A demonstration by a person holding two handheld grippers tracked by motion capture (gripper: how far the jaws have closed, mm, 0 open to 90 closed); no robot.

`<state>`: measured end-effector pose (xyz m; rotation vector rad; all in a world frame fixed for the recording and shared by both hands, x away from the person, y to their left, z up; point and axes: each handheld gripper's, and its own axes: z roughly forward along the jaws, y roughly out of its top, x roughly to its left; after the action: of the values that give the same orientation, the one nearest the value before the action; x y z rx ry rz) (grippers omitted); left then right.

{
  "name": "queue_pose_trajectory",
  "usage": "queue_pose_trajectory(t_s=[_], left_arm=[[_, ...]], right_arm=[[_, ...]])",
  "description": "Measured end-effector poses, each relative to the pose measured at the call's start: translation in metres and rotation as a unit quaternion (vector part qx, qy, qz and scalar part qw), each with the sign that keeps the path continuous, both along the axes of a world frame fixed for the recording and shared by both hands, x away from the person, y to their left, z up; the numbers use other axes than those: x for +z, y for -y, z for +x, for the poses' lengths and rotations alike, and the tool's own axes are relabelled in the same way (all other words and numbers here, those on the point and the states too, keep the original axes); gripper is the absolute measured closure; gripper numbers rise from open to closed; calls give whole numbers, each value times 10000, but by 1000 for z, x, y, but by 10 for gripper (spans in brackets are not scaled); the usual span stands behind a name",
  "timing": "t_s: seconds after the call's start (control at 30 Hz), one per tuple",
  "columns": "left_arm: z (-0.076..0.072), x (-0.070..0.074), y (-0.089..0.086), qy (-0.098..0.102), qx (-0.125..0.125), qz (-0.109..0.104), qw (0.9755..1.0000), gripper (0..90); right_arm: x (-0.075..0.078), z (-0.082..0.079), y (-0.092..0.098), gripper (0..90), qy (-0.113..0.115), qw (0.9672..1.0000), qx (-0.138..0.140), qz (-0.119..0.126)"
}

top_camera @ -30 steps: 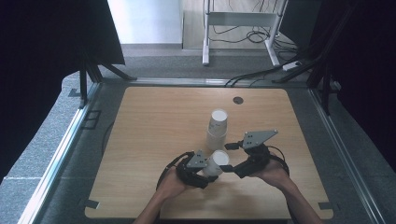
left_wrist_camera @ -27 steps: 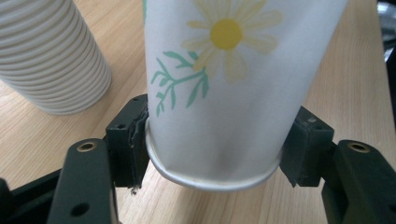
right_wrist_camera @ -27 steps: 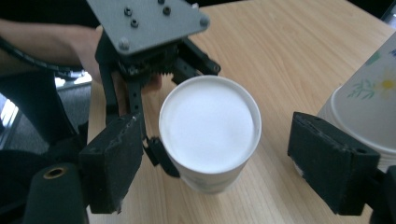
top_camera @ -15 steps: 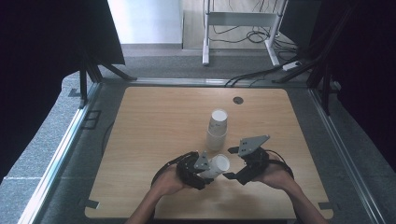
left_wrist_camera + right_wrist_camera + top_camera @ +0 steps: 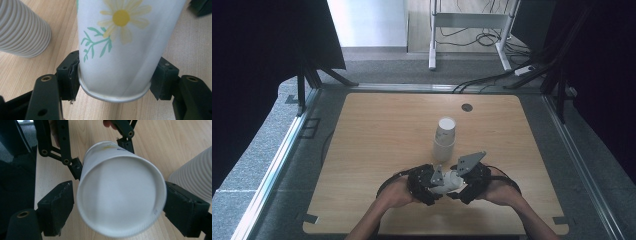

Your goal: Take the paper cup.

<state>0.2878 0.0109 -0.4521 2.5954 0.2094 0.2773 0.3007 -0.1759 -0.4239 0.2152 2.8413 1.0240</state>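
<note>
Jaws of the left gripper [image 5: 113, 87] are clamped on the narrow bottom end of a paper cup [image 5: 120, 50], one black pad pressing each side just above the rolled base rim. The cup is white with a yellow daisy and green sprigs printed on its wall, and it lies roughly level above the table [image 5: 15, 72].

From the right gripper view, the cup's wide mouth [image 5: 121, 195] faces the camera and sits between the jaws of the right gripper [image 5: 120, 206]. Those jaws have just been closing a little; the right pad meets the rim, while a thin gap shows at the left pad, so a firm grip cannot be told here. The left gripper's [image 5: 100, 152] linkage holds the cup's far end behind it.

In the high view both hands meet at the near middle of the table [image 5: 377, 130], the left gripper [image 5: 429, 181] and the right gripper [image 5: 464, 181] facing each other with the paper cup [image 5: 448, 182] held crosswise between them.

A stack of ribbed paper cups [image 5: 444, 137] stands upright just beyond them, towards the far side of the table. It also appears at the upper left of the left gripper view [image 5: 21, 30] and at the right edge of the right gripper view [image 5: 195, 177].
</note>
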Motion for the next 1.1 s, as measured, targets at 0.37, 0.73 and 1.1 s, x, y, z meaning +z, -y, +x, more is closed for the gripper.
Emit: queue_pose_trajectory(t_s=[0.37, 0.73, 1.1], left_arm=[[-2, 1, 8, -4, -103, 132, 9999, 341], [-2, -1, 10, -56, -120, 108, 9999, 334], [0, -3, 4, -266, -20, -282, 9992, 137]], right_arm=[[-6, -1, -5, 235, -3, 9999, 107, -121], [-5, -3, -5, 349, -27, 9997, 188, -166], [-1, -4, 0, 364, -183, 9998, 101, 3]])
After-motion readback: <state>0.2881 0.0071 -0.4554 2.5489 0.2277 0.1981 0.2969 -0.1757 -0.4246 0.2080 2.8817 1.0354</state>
